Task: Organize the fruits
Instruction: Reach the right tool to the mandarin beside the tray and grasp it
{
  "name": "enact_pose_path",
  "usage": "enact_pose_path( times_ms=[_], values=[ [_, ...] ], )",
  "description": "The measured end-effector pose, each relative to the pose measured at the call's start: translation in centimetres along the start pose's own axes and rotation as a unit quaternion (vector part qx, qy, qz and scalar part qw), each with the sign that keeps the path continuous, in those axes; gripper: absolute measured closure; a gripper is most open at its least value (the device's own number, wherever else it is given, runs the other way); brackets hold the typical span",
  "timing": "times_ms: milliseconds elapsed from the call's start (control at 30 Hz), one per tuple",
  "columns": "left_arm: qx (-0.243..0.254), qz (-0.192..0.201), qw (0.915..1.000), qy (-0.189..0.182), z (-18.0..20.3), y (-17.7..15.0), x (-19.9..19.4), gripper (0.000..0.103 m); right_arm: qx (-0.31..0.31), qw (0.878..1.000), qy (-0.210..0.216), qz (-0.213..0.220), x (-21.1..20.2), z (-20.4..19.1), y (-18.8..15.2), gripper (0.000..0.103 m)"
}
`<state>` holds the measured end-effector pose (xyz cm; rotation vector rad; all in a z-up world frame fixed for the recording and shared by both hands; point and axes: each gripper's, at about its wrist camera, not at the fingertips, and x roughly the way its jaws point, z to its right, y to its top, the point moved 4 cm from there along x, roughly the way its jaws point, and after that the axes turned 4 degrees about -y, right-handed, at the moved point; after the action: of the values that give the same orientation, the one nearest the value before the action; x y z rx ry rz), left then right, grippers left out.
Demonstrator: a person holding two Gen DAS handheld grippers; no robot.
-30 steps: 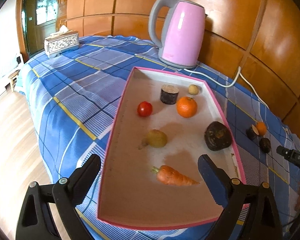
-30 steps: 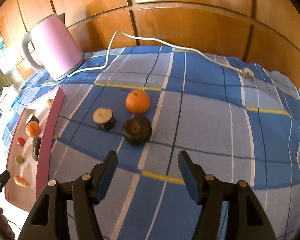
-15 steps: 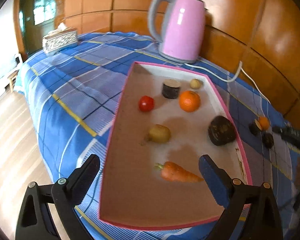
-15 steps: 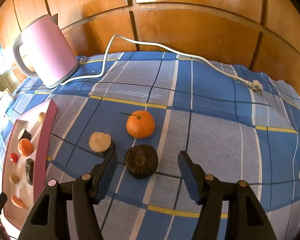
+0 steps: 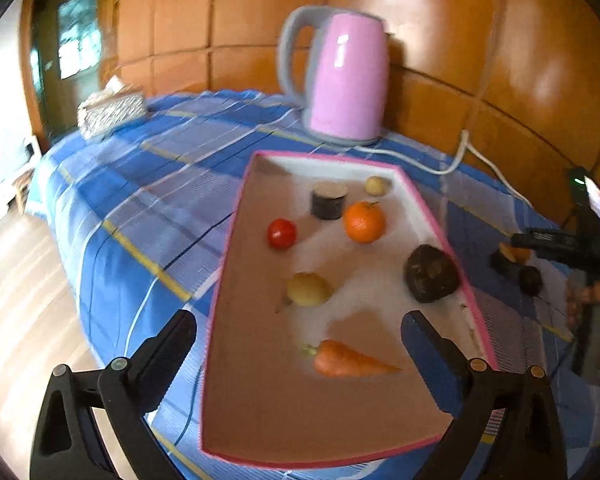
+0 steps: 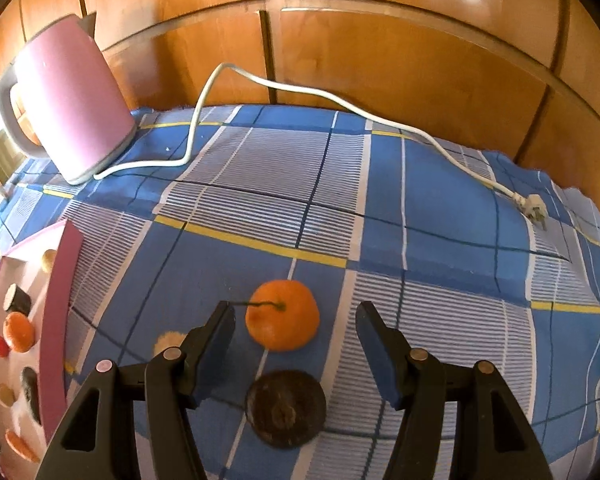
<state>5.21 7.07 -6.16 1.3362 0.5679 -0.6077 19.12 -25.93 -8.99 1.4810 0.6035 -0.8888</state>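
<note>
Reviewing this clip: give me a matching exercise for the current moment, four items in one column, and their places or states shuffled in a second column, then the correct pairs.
Column one:
1. carrot
2. orange on the cloth
3. white plug
4. pink kettle

Column two:
A. lying loose on the blue checked cloth, not in any socket
B. between the open fingers of the right gripper, untouched
C. standing beyond the far end of the pink-rimmed tray
D. lying in the near part of the tray

Pairs: 1-D, 2-B, 3-A, 4-C
</note>
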Motion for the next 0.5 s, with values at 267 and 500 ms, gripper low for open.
enact_pose_path(
  times_ms=[267,500],
  values=[
    [0.056,-0.034,0.9958,-0.065,3.6,-1.1,0.7,0.000,-0.014,1.000,0.008,-0.011,1.5,-0.7,0.0,0.061],
    [0.060,-0.042,0.9949,-0.070,4.1,-1.4,0.7,0.000,-0.025,1.000,0.015,-0.001,0.8,-0.8,-0.1,0.062]
  ],
)
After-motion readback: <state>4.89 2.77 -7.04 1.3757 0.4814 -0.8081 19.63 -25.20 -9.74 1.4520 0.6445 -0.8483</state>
